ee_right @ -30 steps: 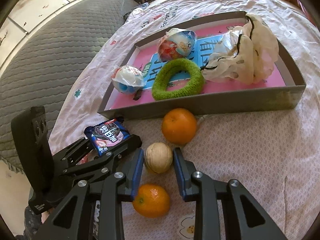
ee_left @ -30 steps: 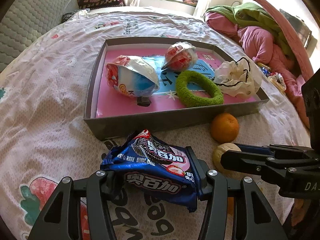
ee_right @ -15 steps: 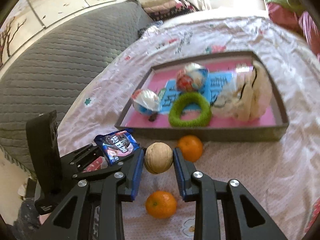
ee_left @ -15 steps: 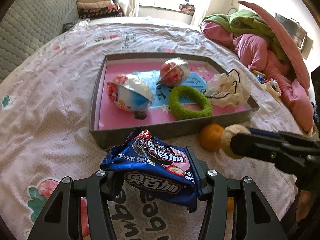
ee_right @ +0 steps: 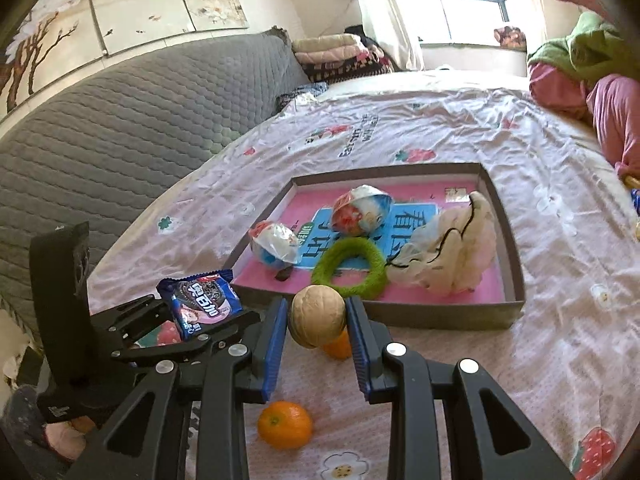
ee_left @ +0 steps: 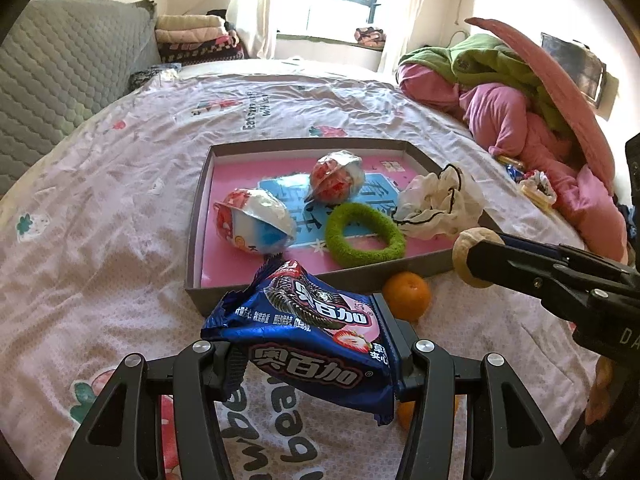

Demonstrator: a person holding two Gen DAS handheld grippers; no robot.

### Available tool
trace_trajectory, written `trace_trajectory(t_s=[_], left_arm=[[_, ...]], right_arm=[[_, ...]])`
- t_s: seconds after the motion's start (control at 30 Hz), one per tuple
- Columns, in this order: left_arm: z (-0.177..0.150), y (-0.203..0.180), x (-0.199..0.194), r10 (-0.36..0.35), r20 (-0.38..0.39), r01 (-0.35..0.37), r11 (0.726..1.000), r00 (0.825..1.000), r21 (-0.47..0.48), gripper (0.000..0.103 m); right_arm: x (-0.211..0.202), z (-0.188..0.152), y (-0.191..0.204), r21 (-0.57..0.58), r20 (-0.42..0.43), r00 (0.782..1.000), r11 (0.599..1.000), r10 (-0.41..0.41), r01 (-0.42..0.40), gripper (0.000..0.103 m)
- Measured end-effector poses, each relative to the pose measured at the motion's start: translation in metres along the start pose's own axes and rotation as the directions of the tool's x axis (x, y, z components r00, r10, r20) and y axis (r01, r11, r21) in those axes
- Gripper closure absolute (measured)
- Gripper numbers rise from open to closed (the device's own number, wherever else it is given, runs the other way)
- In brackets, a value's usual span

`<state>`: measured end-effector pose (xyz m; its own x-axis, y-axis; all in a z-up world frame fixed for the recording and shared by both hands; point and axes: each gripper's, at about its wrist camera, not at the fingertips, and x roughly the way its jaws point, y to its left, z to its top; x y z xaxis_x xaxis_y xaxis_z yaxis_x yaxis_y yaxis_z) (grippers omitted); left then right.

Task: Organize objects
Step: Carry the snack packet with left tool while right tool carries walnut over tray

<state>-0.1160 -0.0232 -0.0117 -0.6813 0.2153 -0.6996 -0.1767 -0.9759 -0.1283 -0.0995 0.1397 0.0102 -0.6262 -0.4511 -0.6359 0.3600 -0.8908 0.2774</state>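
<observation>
My left gripper (ee_left: 310,344) is shut on a blue cookie packet (ee_left: 308,336) and holds it above the bed, just short of the grey tray's (ee_left: 192,240) near wall. My right gripper (ee_right: 318,316) is shut on a walnut (ee_right: 317,316), raised above the bed in front of the tray (ee_right: 516,256). The walnut also shows in the left wrist view (ee_left: 466,252), and the packet in the right wrist view (ee_right: 200,300). The tray holds two wrapped toy eggs (ee_left: 254,220) (ee_left: 336,178), a green ring (ee_left: 364,234) and a white cloth bundle (ee_left: 440,204).
Two oranges lie on the bedsheet: one (ee_right: 285,424) under my right gripper, one (ee_left: 407,296) by the tray's front wall. A grey quilted headboard (ee_right: 120,120) is on the left. Pink and green bedding (ee_left: 520,112) is piled at the right.
Both grippers have risen with their loads. The walnut has been lifted off the bed and away from the oranges. The tray looks farther off.
</observation>
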Motion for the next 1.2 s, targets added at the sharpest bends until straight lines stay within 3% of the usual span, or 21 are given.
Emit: trace_trajectory(t_s=[0.6,1.2], left_arm=[[0.016,-0.004,0.006,0.023,0.029,-0.023,1.0,0.999,0.006,0.047],[0.046,-0.005,0.043,0.024,0.04,-0.025,1.0,0.999,0.013,0.047]], right_arm=[[-0.006,0.012,-0.022,-0.02,0.085,0.995,0.999,-0.042,0.044,0.072],[0.007,0.031,-0.032,-0.138,0.134,0.978,0.975,-0.158,0.176,0.072]])
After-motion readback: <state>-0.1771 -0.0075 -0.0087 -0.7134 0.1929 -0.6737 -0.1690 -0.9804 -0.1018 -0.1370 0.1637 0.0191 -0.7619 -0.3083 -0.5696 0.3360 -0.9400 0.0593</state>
